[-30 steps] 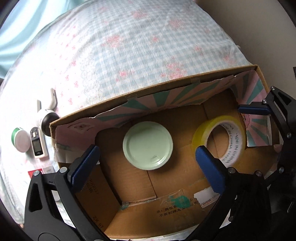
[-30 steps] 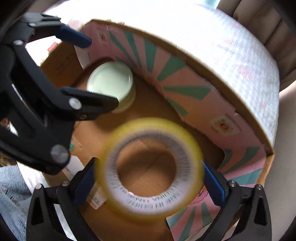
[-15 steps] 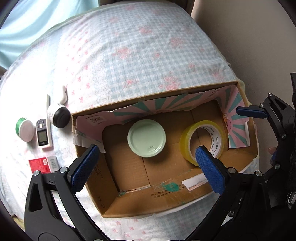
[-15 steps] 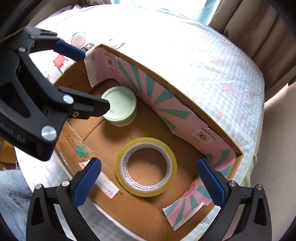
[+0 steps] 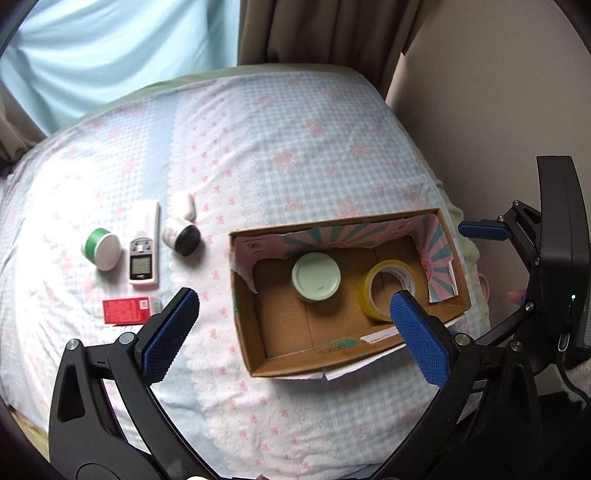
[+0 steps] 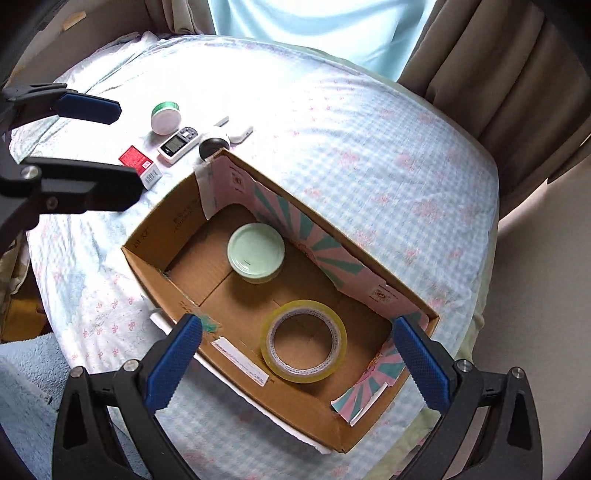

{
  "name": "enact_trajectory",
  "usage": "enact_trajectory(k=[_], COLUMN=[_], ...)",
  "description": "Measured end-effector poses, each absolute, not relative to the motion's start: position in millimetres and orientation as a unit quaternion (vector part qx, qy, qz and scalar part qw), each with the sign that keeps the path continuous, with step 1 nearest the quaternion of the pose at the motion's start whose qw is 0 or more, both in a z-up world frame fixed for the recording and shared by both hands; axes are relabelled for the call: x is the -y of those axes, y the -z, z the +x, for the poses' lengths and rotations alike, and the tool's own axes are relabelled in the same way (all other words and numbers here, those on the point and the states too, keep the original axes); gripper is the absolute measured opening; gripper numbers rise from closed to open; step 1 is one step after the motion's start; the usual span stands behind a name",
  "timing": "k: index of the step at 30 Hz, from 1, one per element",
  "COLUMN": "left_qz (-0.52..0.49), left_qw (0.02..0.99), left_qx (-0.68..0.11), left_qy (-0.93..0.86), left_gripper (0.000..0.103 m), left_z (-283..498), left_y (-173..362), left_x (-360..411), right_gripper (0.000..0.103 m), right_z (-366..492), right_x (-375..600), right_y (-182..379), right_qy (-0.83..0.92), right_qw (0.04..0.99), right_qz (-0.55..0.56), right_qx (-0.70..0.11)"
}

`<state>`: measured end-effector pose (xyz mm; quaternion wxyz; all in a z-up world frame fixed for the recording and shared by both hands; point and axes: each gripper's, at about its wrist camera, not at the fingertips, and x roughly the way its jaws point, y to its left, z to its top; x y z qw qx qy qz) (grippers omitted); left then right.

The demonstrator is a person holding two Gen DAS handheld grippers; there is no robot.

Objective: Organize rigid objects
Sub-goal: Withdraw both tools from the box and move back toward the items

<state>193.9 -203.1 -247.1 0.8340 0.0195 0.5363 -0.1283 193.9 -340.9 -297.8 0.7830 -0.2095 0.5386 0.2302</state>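
An open cardboard box point(image 5: 258, 350) point(image 6: 147, 273) sits on the bed. Inside lie a pale green lidded jar point(image 5: 316, 277) point(image 6: 256, 252) and a yellow tape roll point(image 5: 380, 290) point(image 6: 303, 340). Left of the box lie a green-banded jar point(image 5: 102, 248) point(image 6: 166, 117), a white remote point(image 5: 144, 254) point(image 6: 178, 144), a black-and-white round object point(image 5: 181, 238) point(image 6: 212, 144), a small white piece point(image 5: 183, 205) and a red box point(image 5: 129, 311) point(image 6: 139, 163). My left gripper point(image 5: 291, 332) is open and empty above the box's near left. My right gripper point(image 6: 297, 362) is open and empty above the tape.
The bed has a blue checked sheet point(image 5: 280, 140) with pink bows. Brown curtains point(image 5: 332, 33) and a pale blue curtain point(image 5: 110, 55) hang behind it. A beige wall point(image 5: 498, 92) is to the right. A blue towel point(image 6: 26, 387) lies at lower left.
The tape roll dropped out of my right gripper and now lies flat in the box. Both grippers have risen up and back from the box, bringing the loose items into view.
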Motion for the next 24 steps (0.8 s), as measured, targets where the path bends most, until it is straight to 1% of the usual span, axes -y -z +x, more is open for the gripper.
enact_trajectory(k=[6,13,18,24], left_qz=[0.016,0.014,0.007,-0.009], left_qw=[0.855,0.867,0.876,0.872], left_qx=[-0.51,-0.494,-0.481,-0.488], left_qy=[0.095,0.069,0.047,0.043], left_gripper=[0.103,0.103,0.103,0.103], left_z=[157.2,135.5,128.8,135.1], left_y=[206.8,176.6,164.3,168.4], left_x=[136.3,40.1,-26.8,-91.1], right_gripper=[0.103,0.103,0.103,0.103], right_z=[177.0,165.6,162.4,159.7], right_x=[301.3,242.4,202.0,146.7], right_y=[255.5,212.7,205.0,207.1], right_qy=[-0.236,-0.218,-0.205,-0.182], right_qw=[0.8,0.823,0.829,0.833], right_qz=[-0.196,-0.124,-0.047,-0.008], right_qx=[-0.516,-0.509,-0.519,-0.523])
